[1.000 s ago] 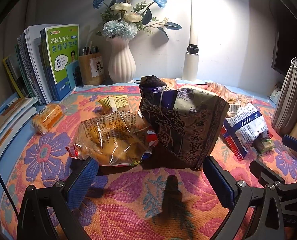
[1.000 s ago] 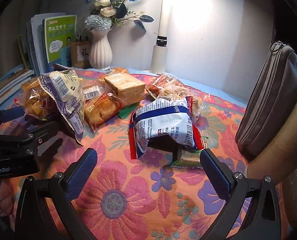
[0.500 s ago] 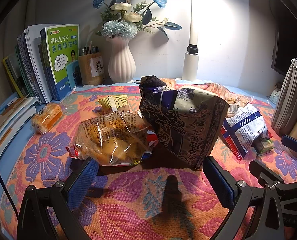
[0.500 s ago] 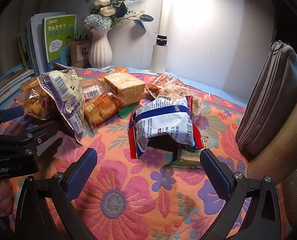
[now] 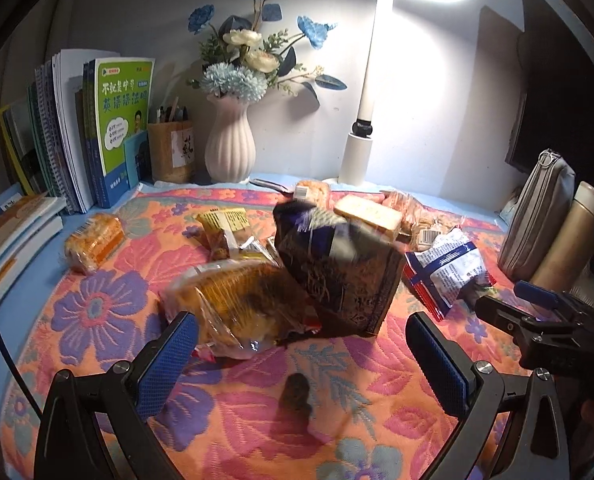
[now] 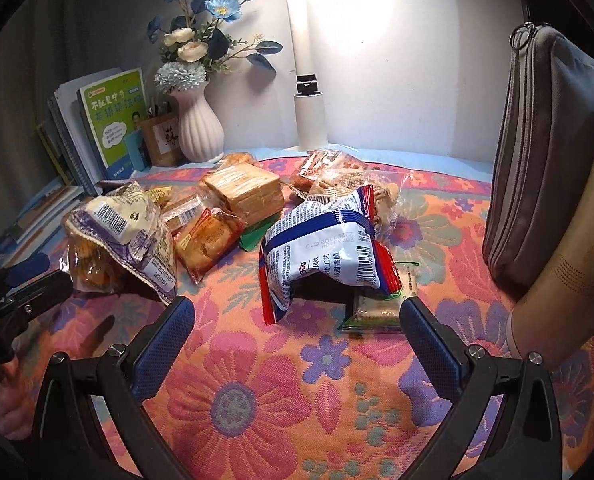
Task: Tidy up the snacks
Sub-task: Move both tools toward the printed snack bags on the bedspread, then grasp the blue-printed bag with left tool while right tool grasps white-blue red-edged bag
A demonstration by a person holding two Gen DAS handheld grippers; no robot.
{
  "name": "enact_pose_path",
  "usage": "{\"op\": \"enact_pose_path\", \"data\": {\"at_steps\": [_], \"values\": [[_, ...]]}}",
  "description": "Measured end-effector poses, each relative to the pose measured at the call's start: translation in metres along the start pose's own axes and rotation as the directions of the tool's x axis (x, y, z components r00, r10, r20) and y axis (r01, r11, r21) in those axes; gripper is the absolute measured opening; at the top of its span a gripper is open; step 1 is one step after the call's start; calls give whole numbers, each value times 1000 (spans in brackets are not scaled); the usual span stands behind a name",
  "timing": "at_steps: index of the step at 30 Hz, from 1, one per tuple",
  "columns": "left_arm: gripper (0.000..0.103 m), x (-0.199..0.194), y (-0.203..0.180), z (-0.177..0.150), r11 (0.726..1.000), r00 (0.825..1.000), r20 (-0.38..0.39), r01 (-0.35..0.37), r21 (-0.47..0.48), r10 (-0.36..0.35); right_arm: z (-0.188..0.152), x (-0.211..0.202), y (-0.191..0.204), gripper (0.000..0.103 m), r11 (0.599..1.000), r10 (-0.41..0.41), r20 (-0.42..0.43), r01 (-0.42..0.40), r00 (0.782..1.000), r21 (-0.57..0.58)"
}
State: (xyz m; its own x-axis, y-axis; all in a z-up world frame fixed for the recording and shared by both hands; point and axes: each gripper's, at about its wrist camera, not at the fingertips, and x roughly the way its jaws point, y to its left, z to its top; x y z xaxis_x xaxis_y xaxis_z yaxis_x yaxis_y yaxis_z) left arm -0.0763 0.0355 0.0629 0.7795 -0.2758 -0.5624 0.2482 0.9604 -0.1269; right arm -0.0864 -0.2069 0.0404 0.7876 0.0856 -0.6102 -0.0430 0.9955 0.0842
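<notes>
Snack packets lie scattered on a cloth [image 5: 109, 312] covering the surface. A bread bag [image 5: 237, 308] sits front left, leaning against a tall bag [image 5: 337, 276] at centre; a crumpled packet [image 5: 449, 272] lies to the right, a small bun [image 5: 93, 242] far left. Behind stand books [image 5: 93, 132], a pen holder [image 5: 171, 152], a vase [image 5: 230, 146] and a lamp [image 5: 361, 140]; a pouch [image 5: 537, 208] stands upright at right.

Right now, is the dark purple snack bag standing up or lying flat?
Standing, tilted. The dark purple snack bag rises above the clear bread bag lying beside it, bottom edge on the floral cloth.
</notes>
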Motion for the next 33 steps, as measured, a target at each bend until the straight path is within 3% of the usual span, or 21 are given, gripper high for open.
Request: {"op": "enact_pose_path", "data": {"at_steps": [6,12,17,20,25,29,31,33], "values": [[103,-2,5,22,995,995,-14,95,-24,-95,6,3,-18,103,996,66,-71,-61,995,67],[103,30,-12,50,994,992,-69,104,-38,-106,16,10,-39,103,989,108,-134,-93,985,119],[103,64,-25,57,999,991,-128,-40,4,40,28,27,-33,103,994,87,-167,-74,982,78],[102,77,-27,57,998,988,-139,-65,10,66,36,43,-32,102,994,89,-183,-74,979,86],[91,91,-30,52,996,982,-164,-88,29,92,43,67,-25,100,998,41,-208,-32,977,50],[73,94,-33,48,990,980,-150,-125,65,133,43,72,-17,96,1000,0,-210,1,978,7],[72,94,-34,47,989,980,-141,-132,74,141,43,72,-14,93,1000,-27,-198,23,980,-22],[63,92,-34,46,989,981,-133,-129,77,139,42,73,-12,86,998,-59,-192,51,980,-47]]}}
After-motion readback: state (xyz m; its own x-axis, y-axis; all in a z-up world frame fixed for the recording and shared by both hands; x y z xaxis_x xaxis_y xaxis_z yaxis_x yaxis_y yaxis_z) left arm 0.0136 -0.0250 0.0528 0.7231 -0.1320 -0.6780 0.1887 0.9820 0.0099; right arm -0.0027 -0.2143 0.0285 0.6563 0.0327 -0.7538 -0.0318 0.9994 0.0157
